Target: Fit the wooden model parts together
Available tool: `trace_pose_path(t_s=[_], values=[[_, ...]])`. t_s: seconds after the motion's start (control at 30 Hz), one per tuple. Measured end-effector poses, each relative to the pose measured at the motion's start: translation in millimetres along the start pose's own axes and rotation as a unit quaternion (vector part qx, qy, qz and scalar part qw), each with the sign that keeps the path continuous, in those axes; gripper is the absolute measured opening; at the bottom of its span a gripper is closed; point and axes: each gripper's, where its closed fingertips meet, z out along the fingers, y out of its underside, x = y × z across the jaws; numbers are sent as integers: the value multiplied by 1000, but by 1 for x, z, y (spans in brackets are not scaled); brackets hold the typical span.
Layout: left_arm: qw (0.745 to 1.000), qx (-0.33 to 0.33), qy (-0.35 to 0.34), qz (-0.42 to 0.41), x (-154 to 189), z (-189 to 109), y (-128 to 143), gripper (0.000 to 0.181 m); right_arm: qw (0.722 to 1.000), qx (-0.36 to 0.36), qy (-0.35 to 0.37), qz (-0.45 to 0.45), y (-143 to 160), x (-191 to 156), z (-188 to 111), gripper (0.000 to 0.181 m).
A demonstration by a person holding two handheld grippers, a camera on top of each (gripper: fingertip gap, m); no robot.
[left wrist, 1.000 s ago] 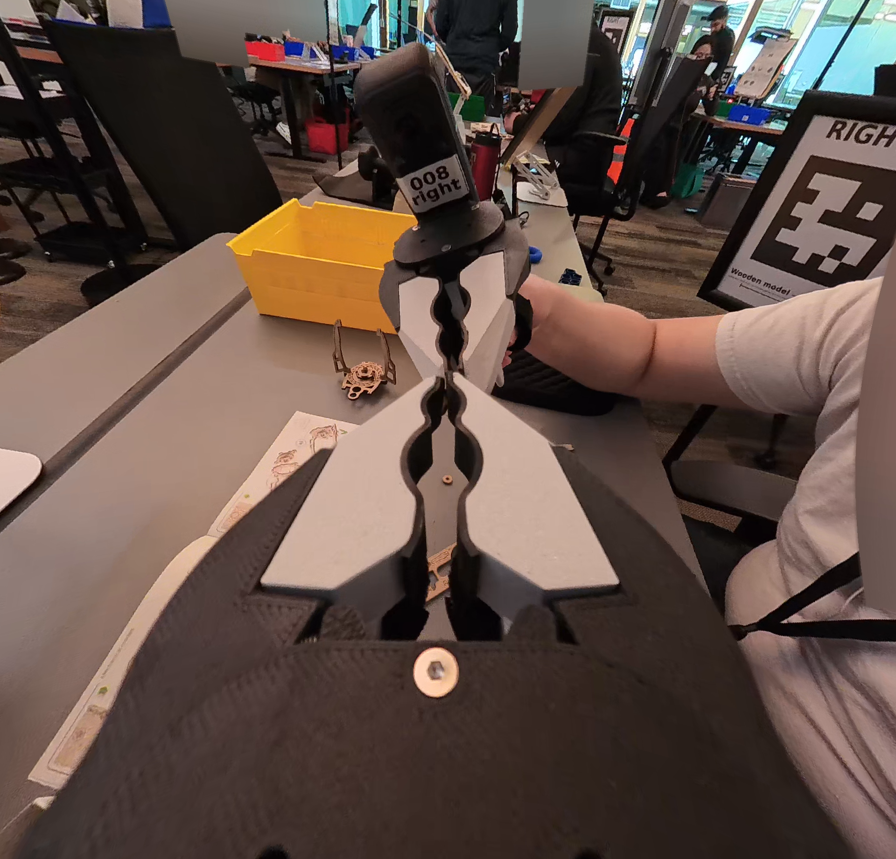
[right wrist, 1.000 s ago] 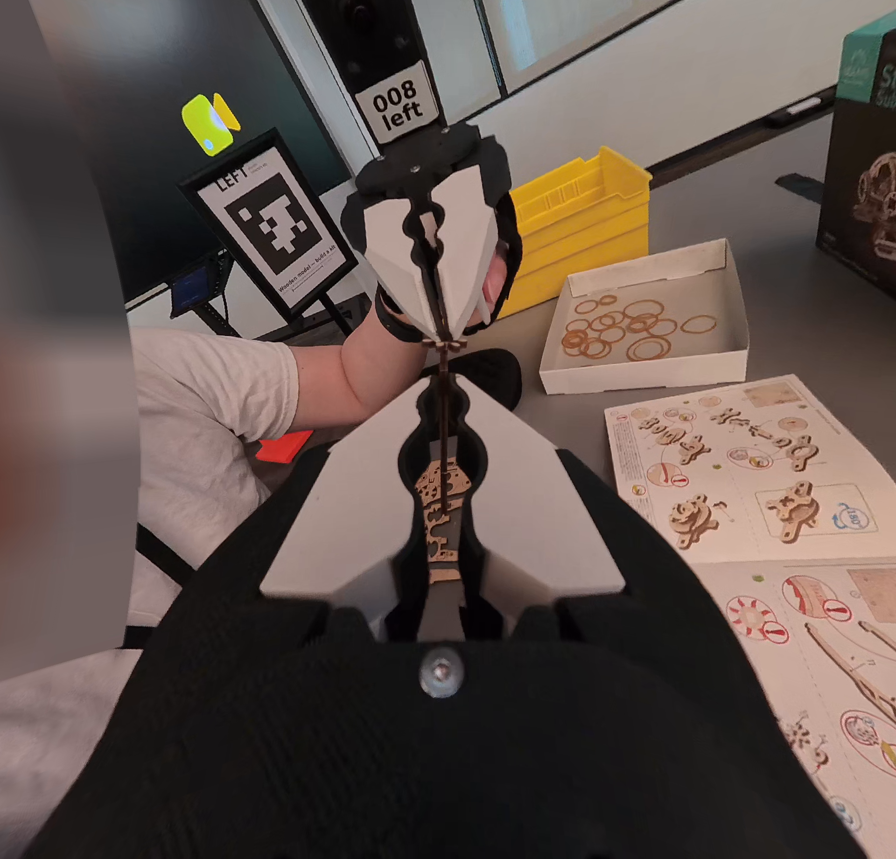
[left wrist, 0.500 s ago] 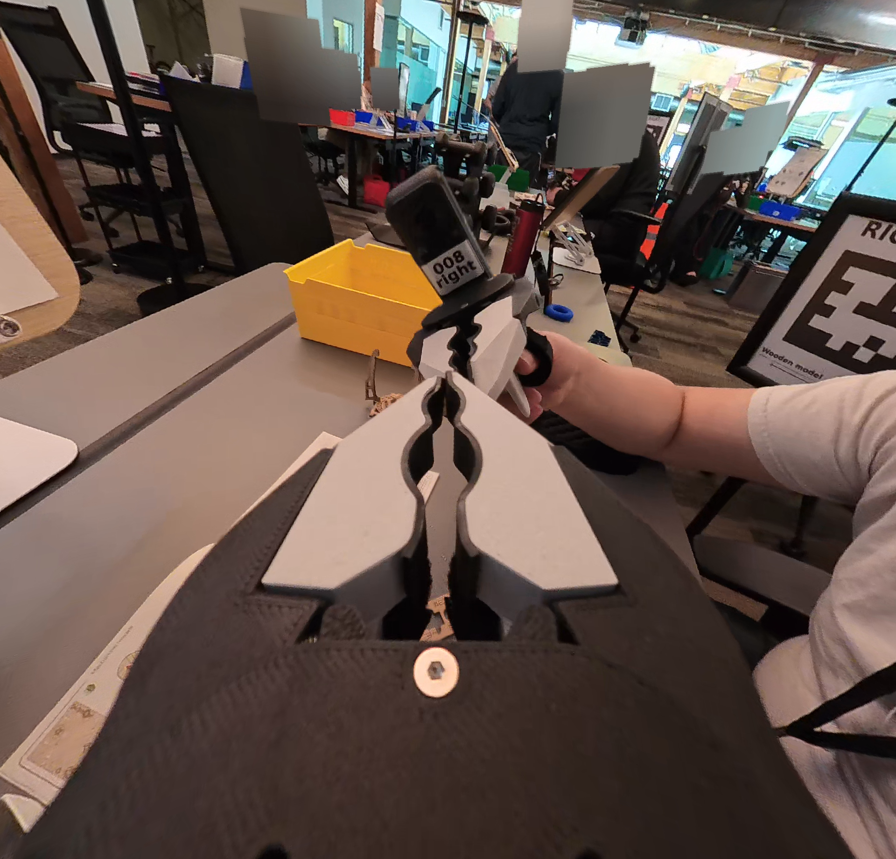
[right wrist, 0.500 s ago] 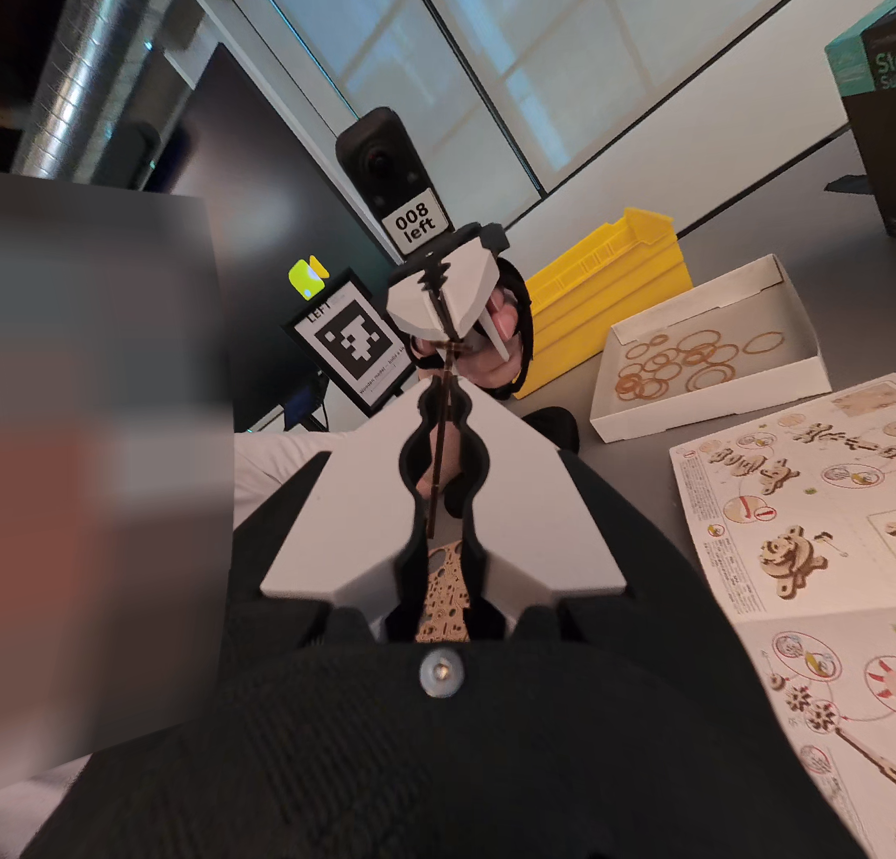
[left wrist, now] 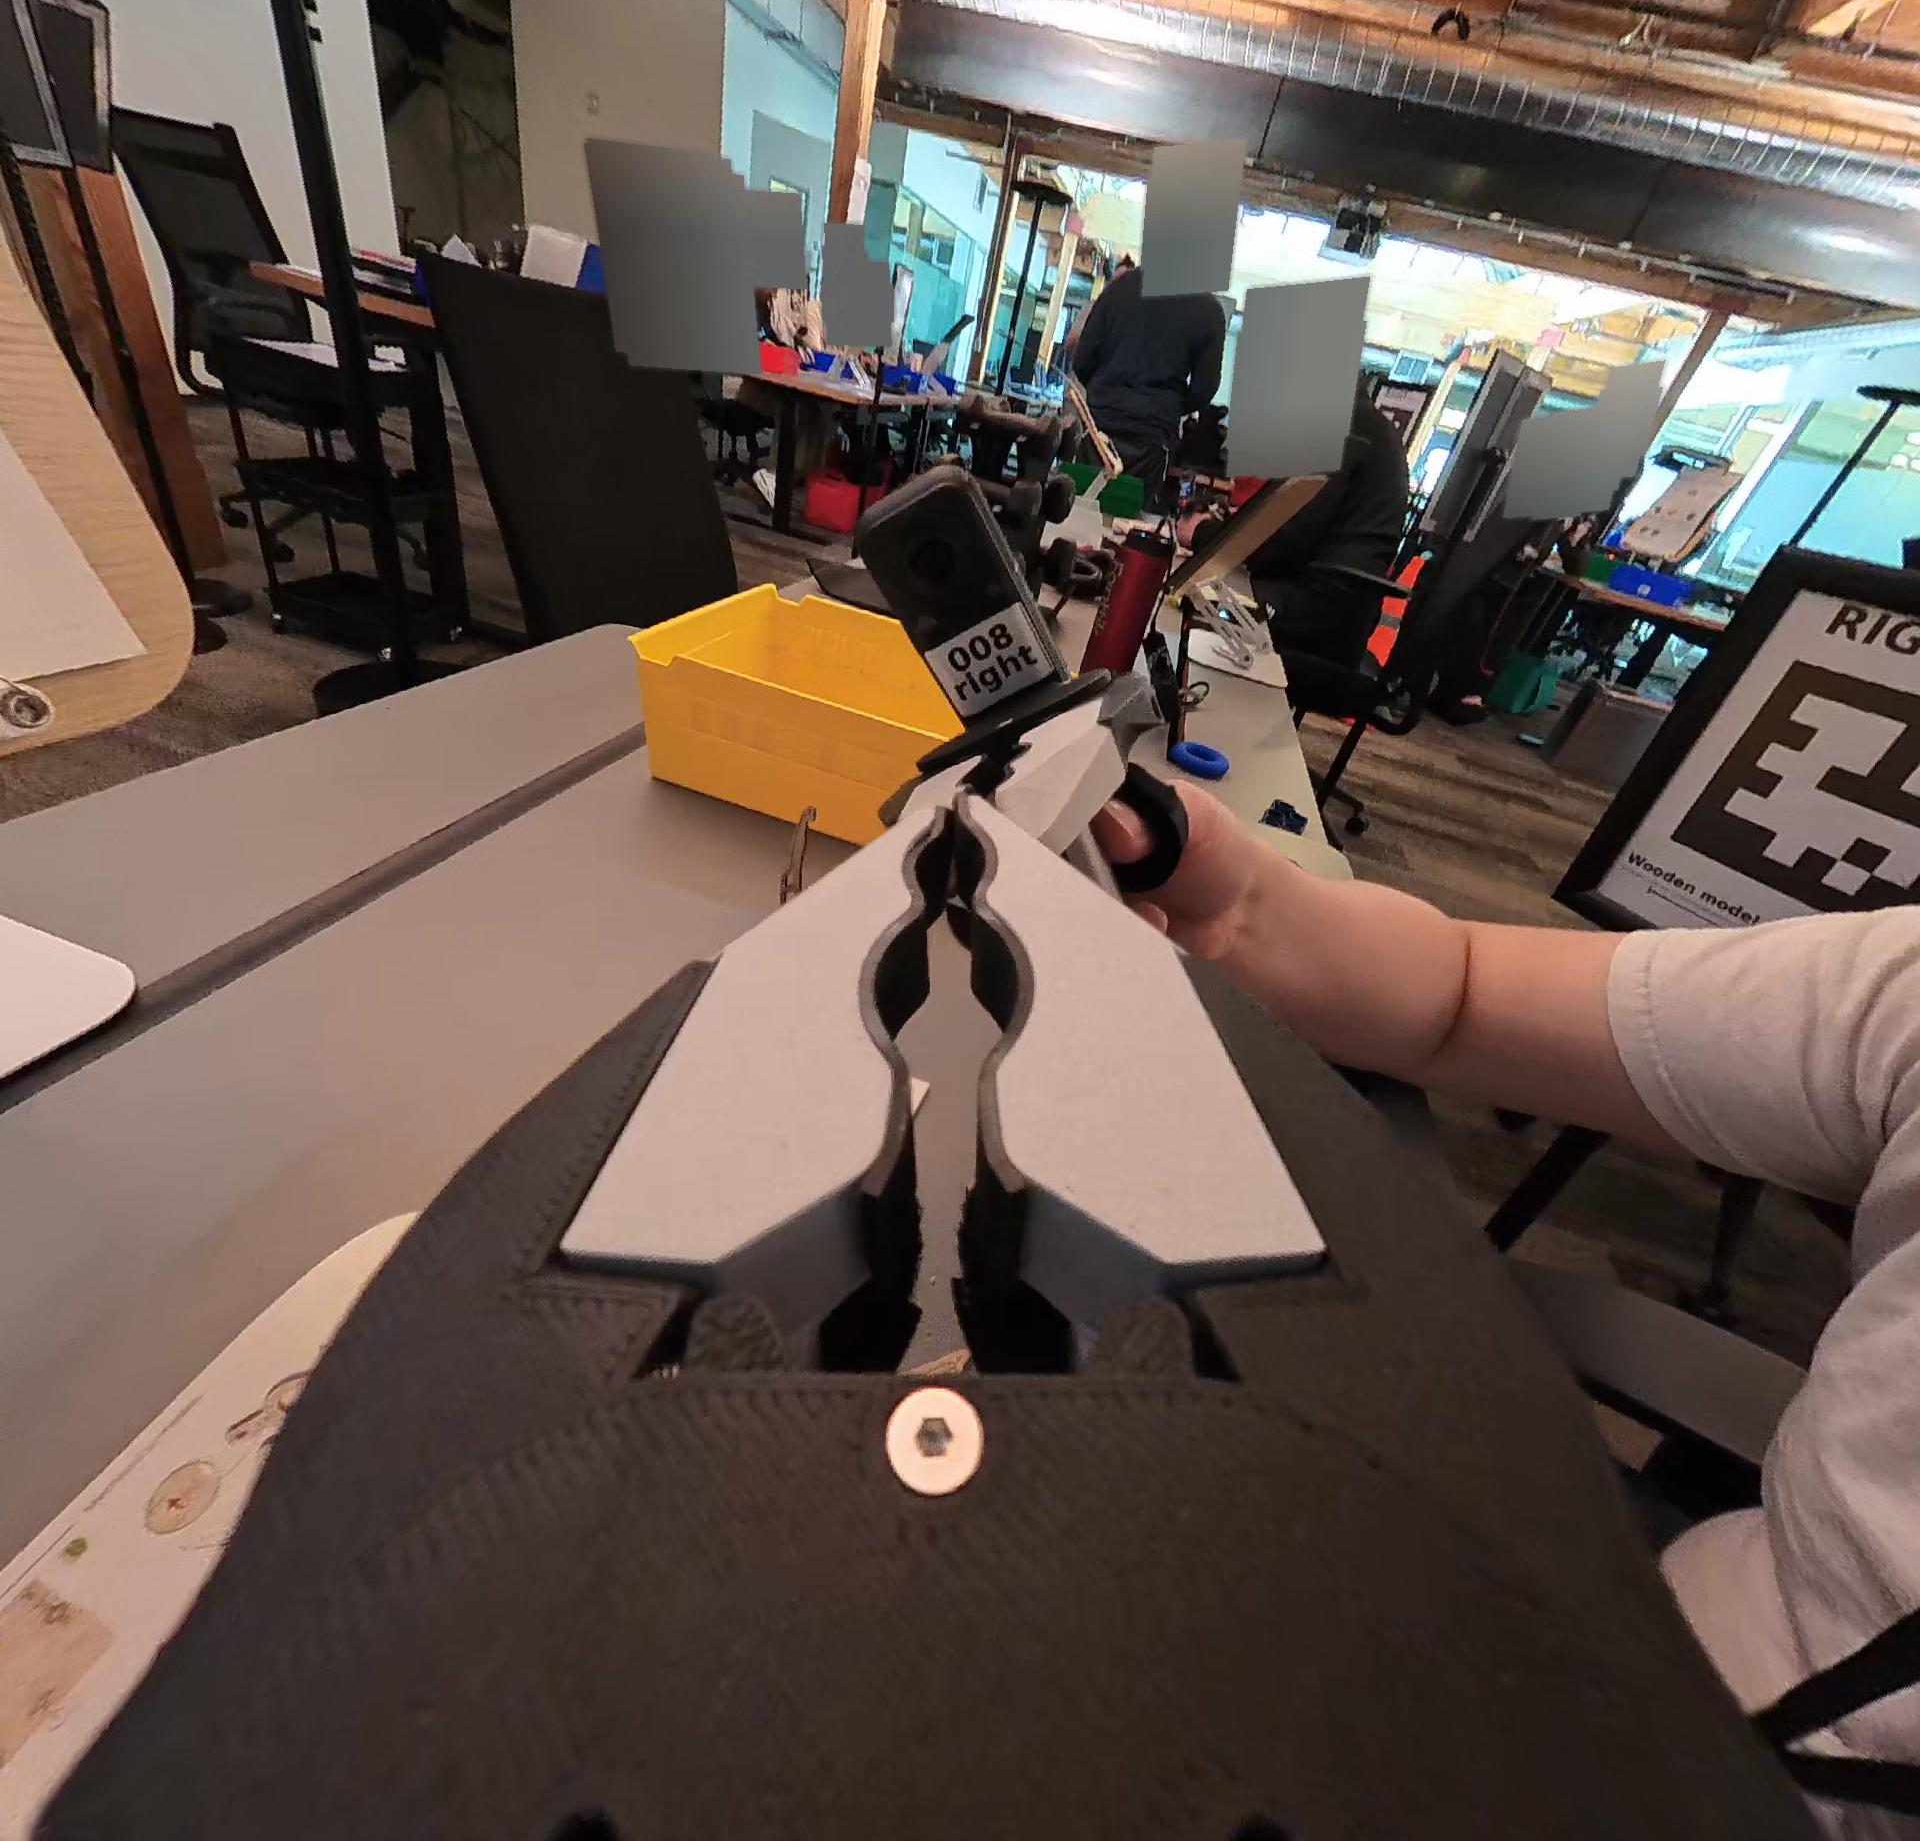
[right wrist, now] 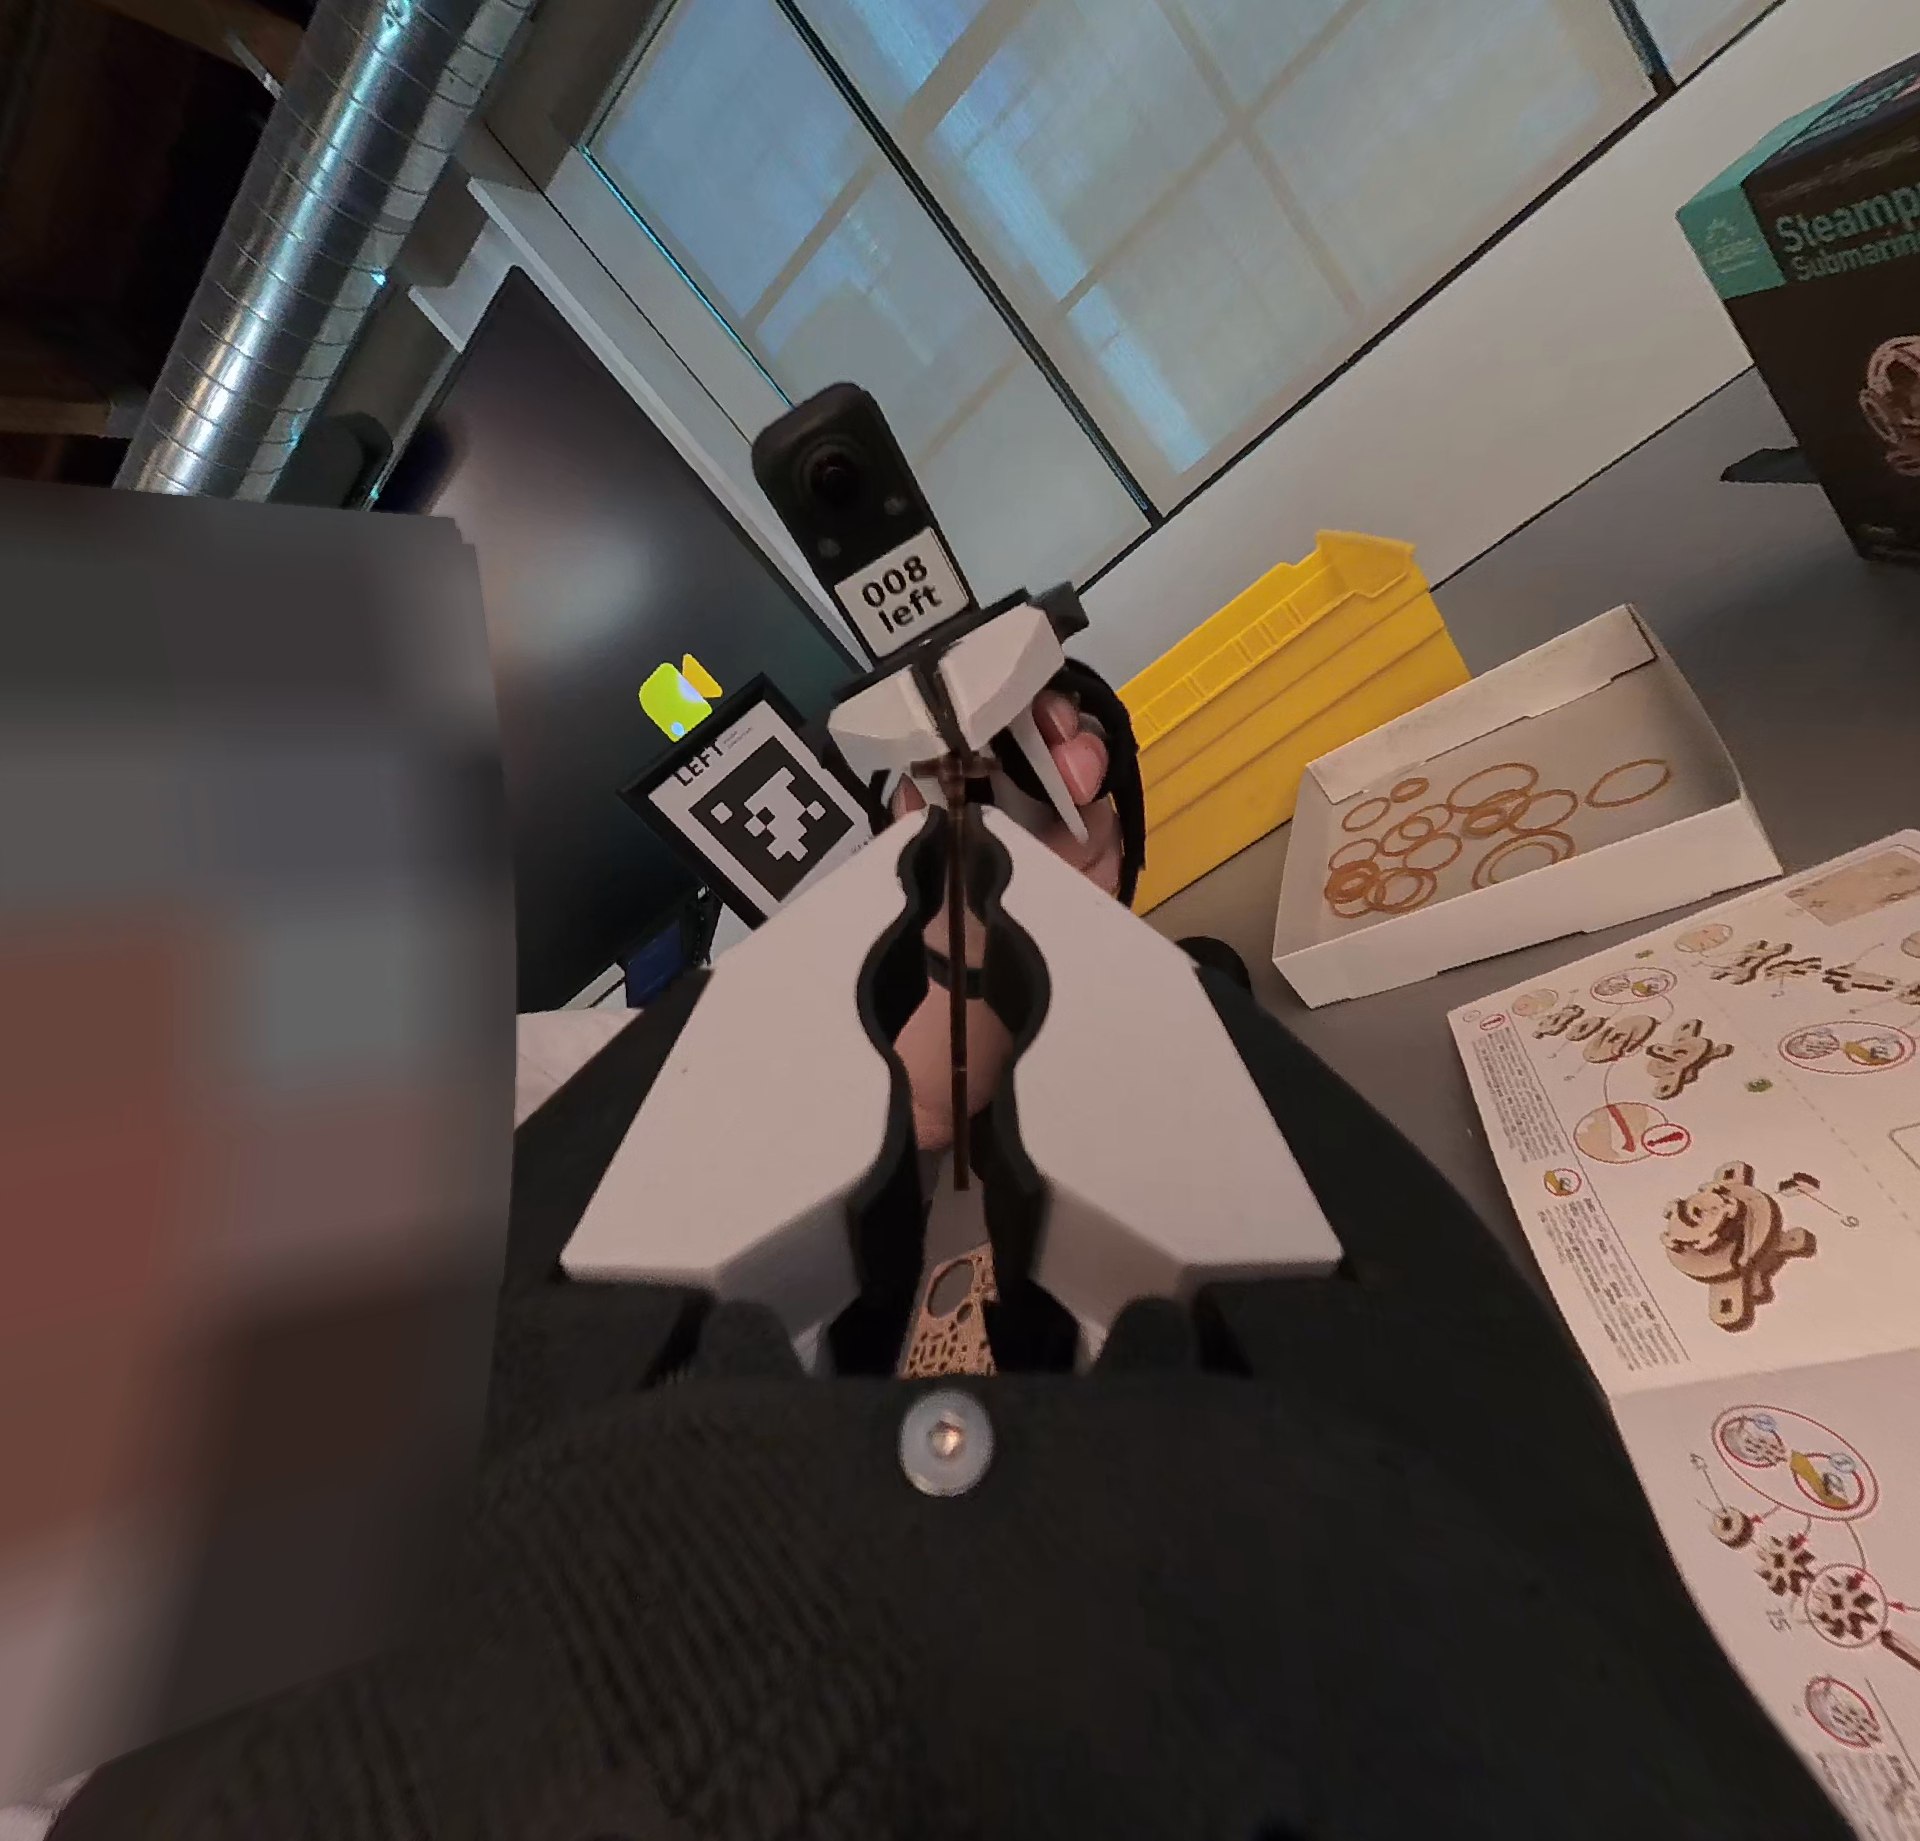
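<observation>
Your right hand-held gripper (right wrist: pixel 954 835) pinches a thin perforated wooden plate (right wrist: pixel 958 1022) edge-on, its long axis aimed at the closed left hand-held gripper (right wrist: pixel 948 752), tip to tip.

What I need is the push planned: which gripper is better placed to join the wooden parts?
Probably right: the right gripper clamps the wooden plate edge-on, aimed at the small piece in the left gripper.

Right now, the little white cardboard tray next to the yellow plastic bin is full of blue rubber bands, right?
Not quite: the rubber bands in the white cardboard tray are tan-orange, not blue. The right wrist view shows it. The tray does sit next to the yellow plastic bin.
</observation>
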Motion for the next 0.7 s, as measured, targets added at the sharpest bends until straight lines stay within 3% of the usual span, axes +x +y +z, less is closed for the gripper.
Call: trace_pose_path(t_s=[0.7], values=[[994,89,-49,-26,-6,4,-7,0,997,72,-17,31,-9,2,-2,1]])
